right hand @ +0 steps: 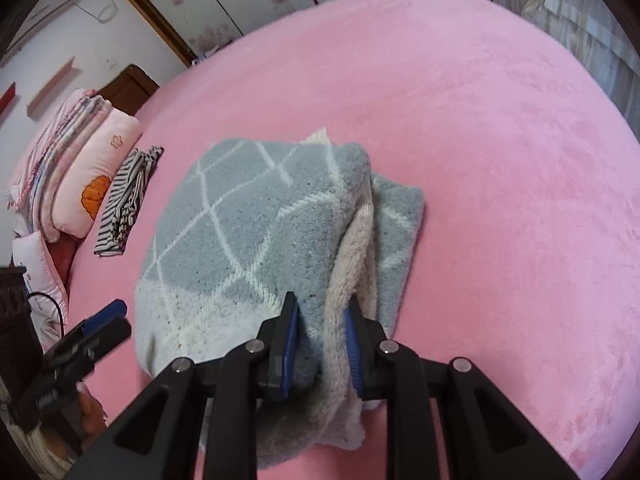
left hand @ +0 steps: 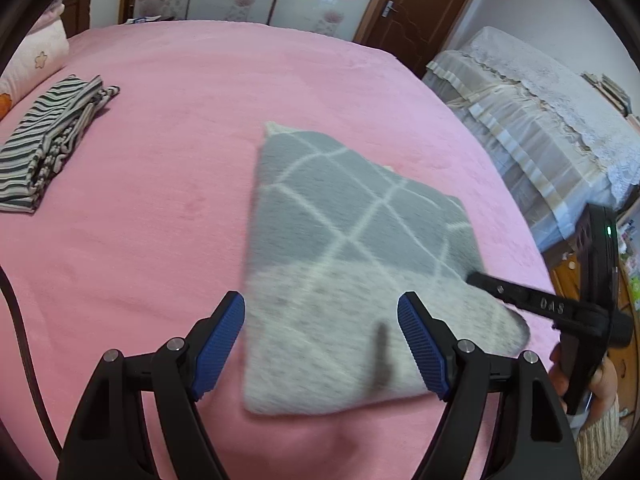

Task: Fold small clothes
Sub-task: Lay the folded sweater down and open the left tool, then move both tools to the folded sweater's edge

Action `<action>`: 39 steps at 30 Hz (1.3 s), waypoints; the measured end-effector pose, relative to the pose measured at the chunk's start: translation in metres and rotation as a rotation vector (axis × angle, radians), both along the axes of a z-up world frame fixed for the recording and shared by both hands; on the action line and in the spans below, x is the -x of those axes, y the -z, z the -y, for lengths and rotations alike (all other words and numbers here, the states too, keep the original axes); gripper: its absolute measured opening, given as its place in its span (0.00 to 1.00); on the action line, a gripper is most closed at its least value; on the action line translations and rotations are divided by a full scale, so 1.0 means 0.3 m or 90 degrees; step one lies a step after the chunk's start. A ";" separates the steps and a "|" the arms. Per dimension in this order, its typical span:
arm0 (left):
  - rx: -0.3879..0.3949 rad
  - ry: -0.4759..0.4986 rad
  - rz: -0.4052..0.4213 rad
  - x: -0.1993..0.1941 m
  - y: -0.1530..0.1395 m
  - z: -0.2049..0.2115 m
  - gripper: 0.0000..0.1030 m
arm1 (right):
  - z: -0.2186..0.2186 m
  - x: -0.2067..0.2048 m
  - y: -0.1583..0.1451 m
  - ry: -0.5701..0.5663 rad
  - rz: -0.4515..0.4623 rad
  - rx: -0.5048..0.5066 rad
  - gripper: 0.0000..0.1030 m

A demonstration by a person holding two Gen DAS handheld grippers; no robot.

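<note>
Clothes are partly done, judging by the layout: on the pink bed (left hand: 168,160) a striped garment (left hand: 44,144) is lying folded near the pillows (right hand: 100,168), while the grey knit (right hand: 240,236), lying mid-bed and already doubled over, is probably getting its last fold. No containers are showing. The right gripper (right hand: 322,340) is pinching its bunched edge; the left gripper (left hand: 320,344) is hovering wide above it, holding nothing.

Landmark: grey diamond-pattern sweater (left hand: 352,240) mid pink bed (left hand: 180,128). Bare blanket all round it, esp. far side & right. Left of it: striped folded clothes (left hand: 48,140), pillows (right hand: 96,184) behind. Right gripper (right hand: 322,332) clamps its near-right edge.
</note>
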State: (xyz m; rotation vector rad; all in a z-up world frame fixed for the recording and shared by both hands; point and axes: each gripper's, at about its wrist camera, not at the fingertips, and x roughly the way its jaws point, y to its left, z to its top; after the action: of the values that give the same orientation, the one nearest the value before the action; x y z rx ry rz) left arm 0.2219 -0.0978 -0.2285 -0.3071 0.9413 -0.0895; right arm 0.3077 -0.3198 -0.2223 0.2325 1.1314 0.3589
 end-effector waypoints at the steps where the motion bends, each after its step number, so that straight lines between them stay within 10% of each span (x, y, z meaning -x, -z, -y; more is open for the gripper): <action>1: -0.008 -0.001 -0.006 -0.012 0.012 -0.008 0.76 | 0.008 0.004 0.023 0.007 -0.004 0.003 0.20; 12: -0.043 -0.003 -0.025 -0.013 0.117 -0.041 0.83 | -0.044 0.124 -0.046 0.040 0.078 0.040 0.29; 17: -0.042 0.006 -0.028 -0.004 0.113 -0.023 0.83 | -0.084 0.214 -0.107 0.032 0.117 0.067 0.55; 27: -0.042 0.037 -0.041 0.037 0.145 -0.046 0.90 | -0.095 0.286 0.099 0.045 0.047 0.114 0.45; 39: -0.014 0.112 -0.068 0.016 0.119 -0.101 0.96 | -0.036 0.290 0.033 0.059 0.059 0.063 0.61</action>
State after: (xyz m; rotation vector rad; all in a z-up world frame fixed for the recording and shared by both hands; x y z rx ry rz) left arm 0.2170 -0.0676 -0.2641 -0.2104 1.0729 -0.2255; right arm 0.2208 -0.3090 -0.2322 0.1793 1.0407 0.2285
